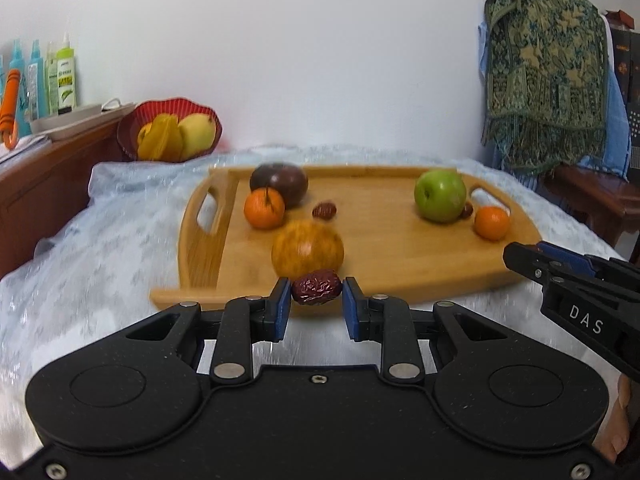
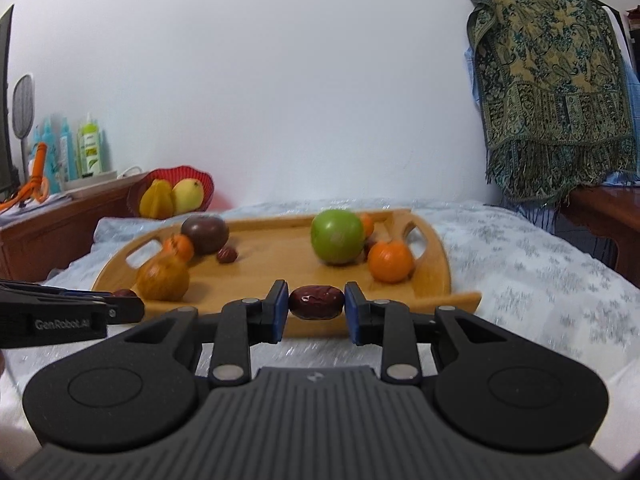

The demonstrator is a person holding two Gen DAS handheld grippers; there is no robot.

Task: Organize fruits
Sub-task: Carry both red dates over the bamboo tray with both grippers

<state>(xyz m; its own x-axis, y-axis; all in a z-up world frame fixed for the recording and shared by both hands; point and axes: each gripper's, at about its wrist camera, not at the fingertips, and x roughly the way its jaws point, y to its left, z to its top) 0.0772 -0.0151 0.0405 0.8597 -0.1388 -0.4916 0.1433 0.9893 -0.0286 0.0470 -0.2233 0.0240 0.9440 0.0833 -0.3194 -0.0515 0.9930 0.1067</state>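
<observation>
Holding a wrinkled red date between its blue pads, my left gripper sat nearly closed, jaws pinched on the fruit's two ends, just off the near edge of the wooden tray; my right gripper did the same with a second, smoother date, jaws narrowed onto it above the tray's near rim; each gripper showed at the edge of the other's view, the right one poking in from the right side, the left one from the left with its date just visible at the tip.

On the tray I saw a yellow-orange apple closest to the left gripper; behind it a tangerine touching a dark purple round fruit; a loose date lay just beside those; toward the right handle stood a green apple, another date tucked against it, and a second tangerine near the rim; from the right wrist a further orange fruit peeked from behind the green apple.

The tray rested on a pale, patterned cloth over the table; a red basket with yellow fruit stood at the far left against the wall, and a green patterned shawl hung at the right.
</observation>
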